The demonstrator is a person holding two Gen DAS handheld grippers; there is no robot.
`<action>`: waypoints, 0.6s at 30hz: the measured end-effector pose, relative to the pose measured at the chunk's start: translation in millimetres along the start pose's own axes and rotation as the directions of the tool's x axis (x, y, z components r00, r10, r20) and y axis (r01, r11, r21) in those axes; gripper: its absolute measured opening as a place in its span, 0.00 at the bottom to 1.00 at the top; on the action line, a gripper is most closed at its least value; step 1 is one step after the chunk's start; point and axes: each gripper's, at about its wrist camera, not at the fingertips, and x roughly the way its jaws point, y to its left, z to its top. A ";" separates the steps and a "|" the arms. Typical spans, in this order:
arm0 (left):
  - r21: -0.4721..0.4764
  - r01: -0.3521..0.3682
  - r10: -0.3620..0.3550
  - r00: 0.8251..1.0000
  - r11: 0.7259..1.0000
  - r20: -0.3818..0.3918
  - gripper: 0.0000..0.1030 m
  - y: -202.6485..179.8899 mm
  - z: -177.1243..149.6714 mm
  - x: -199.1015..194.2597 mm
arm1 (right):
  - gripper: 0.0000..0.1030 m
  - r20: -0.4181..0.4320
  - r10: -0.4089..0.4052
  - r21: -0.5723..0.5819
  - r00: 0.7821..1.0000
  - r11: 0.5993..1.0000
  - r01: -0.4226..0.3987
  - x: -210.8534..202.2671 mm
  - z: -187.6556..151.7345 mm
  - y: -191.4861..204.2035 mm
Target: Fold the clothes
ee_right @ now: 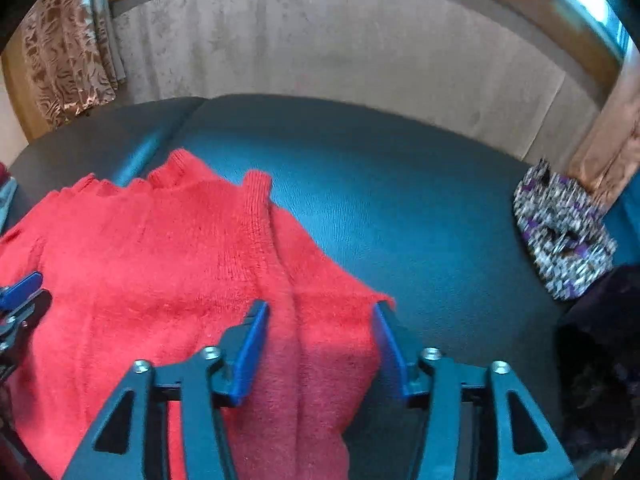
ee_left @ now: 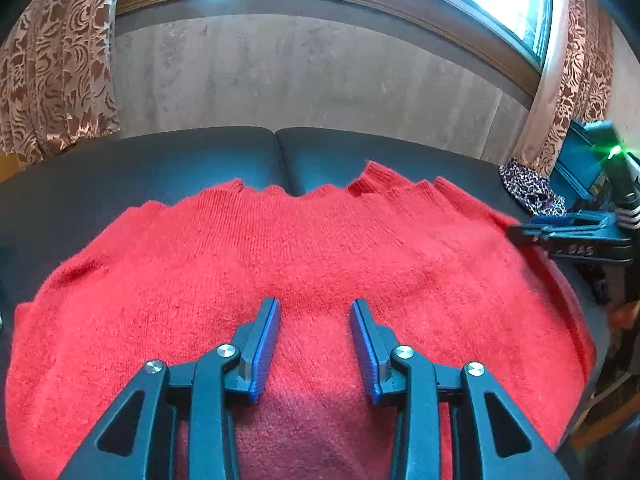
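Note:
A red knitted sweater (ee_left: 280,264) lies spread on the black padded table (ee_left: 180,164), its ribbed edge toward the wall. My left gripper (ee_left: 315,312) hovers over the sweater's middle, open, with only flat knit showing between its blue pads. My right gripper (ee_right: 320,312) is at the sweater's (ee_right: 140,248) right edge, open, its jaws wide apart. A raised fold of the knit runs between them, and the fabric's corner lies at the right pad. The right gripper (ee_left: 532,230) also shows at the sweater's right side in the left wrist view.
A purple, black and white patterned cloth (ee_right: 564,232) lies bunched at the table's far right corner. Dark items (ee_right: 600,360) sit beyond the right edge. A seam (ee_left: 280,160) splits the table (ee_right: 400,200). Wall, window and brown curtains (ee_left: 52,68) stand behind.

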 end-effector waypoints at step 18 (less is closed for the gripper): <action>-0.156 -0.152 0.156 0.988 0.976 0.018 0.37 106.2 -43.9 -128.4 | 1.00 0.055 0.214 -0.082 0.975 0.974 -0.209 24.9 3.6 114.7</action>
